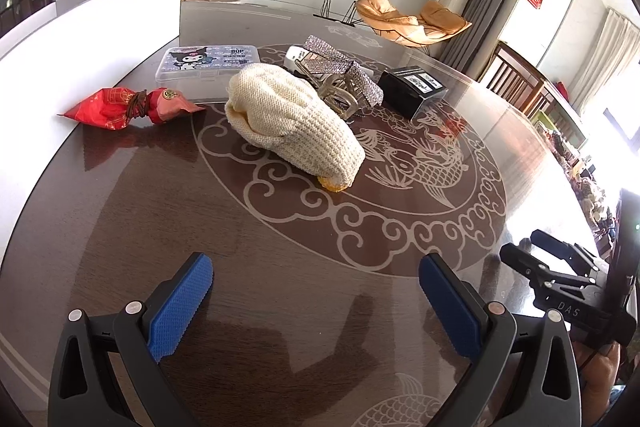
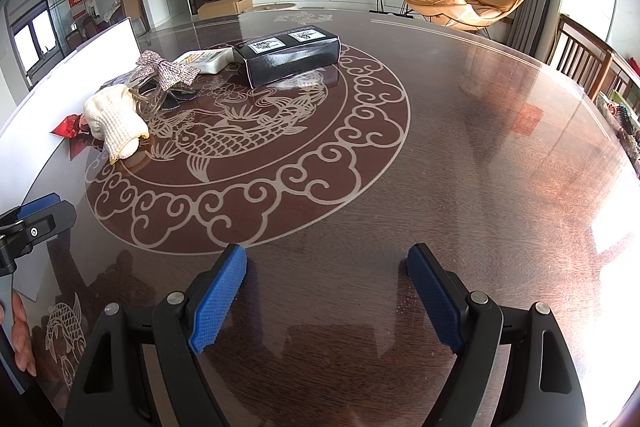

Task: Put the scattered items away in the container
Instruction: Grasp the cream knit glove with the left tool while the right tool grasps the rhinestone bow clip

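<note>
A cream knitted glove [image 1: 292,123] lies mid-table, with a clear hair claw [image 1: 340,99] and a rhinestone bow [image 1: 340,67] just behind it. A red tied pouch [image 1: 124,107] lies to its left. Behind them a clear plastic box [image 1: 208,63] with a cartoon lid stands closed. A black carton [image 1: 412,91] and a white pack [image 1: 294,53] lie further back. My left gripper [image 1: 316,261] is open over bare table, short of the glove. My right gripper [image 2: 326,253] is open with nothing between its pads, far from the glove [image 2: 114,123], bow [image 2: 168,69] and black carton [image 2: 292,55].
The dark round table [image 2: 460,147] carries a fish-and-cloud pattern under glass. A white board [image 1: 100,27] stands along its left side. Wooden chairs [image 2: 580,59] stand at the right rim. A person's fingers [image 2: 20,331] show at the left edge of the right wrist view.
</note>
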`<state>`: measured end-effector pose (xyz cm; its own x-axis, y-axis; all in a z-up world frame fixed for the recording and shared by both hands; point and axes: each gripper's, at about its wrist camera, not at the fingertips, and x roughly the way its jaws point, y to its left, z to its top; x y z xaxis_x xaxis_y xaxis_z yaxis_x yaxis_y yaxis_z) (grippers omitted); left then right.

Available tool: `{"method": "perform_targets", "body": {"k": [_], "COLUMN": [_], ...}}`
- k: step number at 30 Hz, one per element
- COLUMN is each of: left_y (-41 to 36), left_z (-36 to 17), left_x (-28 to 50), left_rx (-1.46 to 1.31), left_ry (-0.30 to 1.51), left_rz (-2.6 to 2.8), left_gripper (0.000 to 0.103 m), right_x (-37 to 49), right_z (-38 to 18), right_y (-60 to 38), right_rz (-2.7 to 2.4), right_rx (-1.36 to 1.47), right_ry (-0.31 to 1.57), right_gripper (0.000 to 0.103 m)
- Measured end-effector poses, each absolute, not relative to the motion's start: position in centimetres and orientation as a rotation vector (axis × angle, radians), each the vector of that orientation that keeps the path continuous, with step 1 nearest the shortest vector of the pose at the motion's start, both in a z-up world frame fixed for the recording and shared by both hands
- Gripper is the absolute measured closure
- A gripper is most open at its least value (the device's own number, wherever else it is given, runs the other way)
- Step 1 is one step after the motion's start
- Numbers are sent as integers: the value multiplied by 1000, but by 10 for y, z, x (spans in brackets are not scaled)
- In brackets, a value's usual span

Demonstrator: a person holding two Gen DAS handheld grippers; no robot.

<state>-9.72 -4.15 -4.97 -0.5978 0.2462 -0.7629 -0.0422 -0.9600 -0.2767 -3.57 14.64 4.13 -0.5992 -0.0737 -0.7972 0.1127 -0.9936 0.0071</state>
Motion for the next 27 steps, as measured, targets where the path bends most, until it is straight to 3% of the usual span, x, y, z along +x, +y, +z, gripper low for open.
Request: {"method": "perform_targets", "body": {"k": [6,10,15,16,17,18,27], "left_y": [-40,-49,-49,-51,-55,-60,-91], "left_z": [-12,-28,-57,-55,-54,-52,-48], "left_x": [-138,-178,-200,-196,-192,-187,-143], "left_rx": [-1254,-1363,-1498,-1463,-1439,-1434,-1462], "left_ry": [-324,-449,-410,-400,-412,-393,-316], "left_rz": [2817,2844,2850,2852,2832,2835,2640], "left_gripper": [0,0,0,4,29,36,38], "right_x": [-35,-35,-35,-35,-35,-35,-33], "right_z": [41,41,41,41,41,41,43], "right_y": [148,147,148,148,148,148,150], "right_rz": [-2719,-2718,-2718,-2718,-2718,-2718,-2716], "right_rx": [1352,1352,1351,1351,1351,1351,1347], "right_ry": [66,65,62,62,62,64,49], "right_gripper": [19,19,19,19,19,19,19]}}
